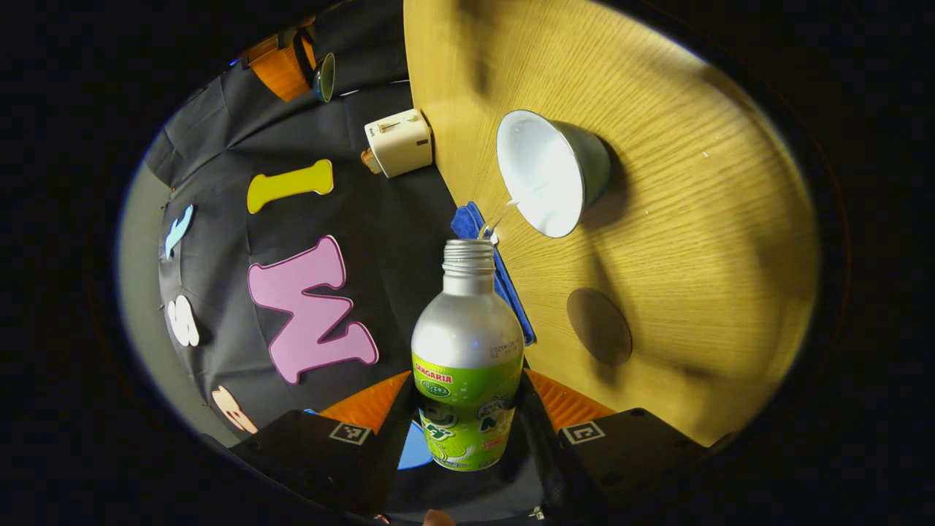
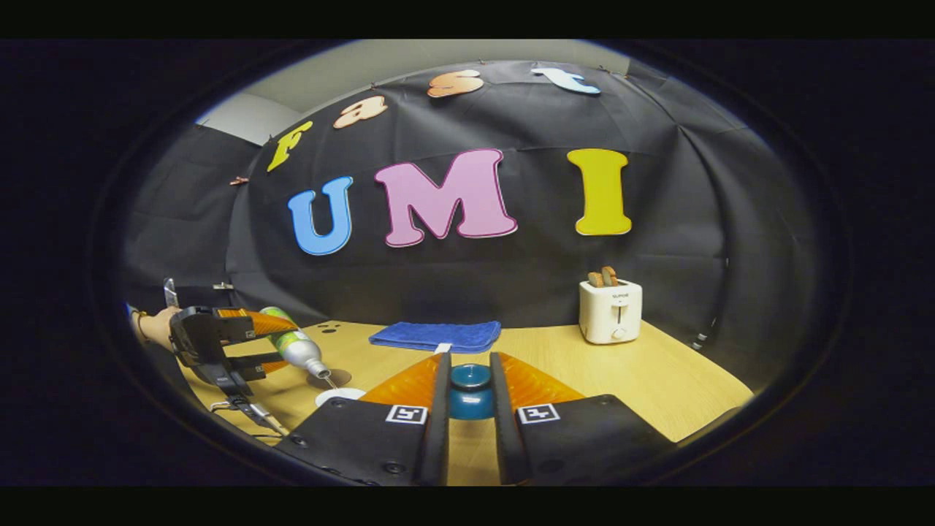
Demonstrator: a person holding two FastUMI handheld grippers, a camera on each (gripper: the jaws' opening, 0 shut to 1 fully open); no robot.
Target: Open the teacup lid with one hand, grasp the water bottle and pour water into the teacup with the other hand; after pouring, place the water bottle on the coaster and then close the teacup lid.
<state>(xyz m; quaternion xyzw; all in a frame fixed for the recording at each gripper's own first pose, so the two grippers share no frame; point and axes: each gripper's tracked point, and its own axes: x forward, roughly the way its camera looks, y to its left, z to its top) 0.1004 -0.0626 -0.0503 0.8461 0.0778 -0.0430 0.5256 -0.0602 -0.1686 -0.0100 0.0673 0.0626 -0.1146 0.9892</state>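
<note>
Left gripper view: water bottle (image 1: 467,351) clamped at its label between both fingers of the left gripper (image 1: 467,438), tipped with open neck toward the teacup (image 1: 549,172); thin stream of water (image 1: 502,216) crossing from neck to the cup's rim; cup open, pale inside, standing on the wooden table (image 1: 694,219); round coaster (image 1: 599,326) bare, near the cup; blue cloth (image 1: 504,281) behind the bottle, toaster (image 1: 399,142) at the table's far edge. Right gripper view: right gripper (image 2: 470,409) closed narrowly on the teacup lid (image 2: 470,391), lid raised off the table and well apart from the cup; farther off at left, left gripper (image 2: 241,343) and a hand (image 2: 157,326) tilting the bottle (image 2: 292,343) over the cup's white rim (image 2: 340,395); blue cloth (image 2: 437,336) and toaster (image 2: 611,310) beyond. Step in hand, as judged: pouring. Next move calls for righting the bottle, then setting it upright on the coaster, lid afterwards. Stream and fill visible from the left gripper; lid and its grip visible from the right
</note>
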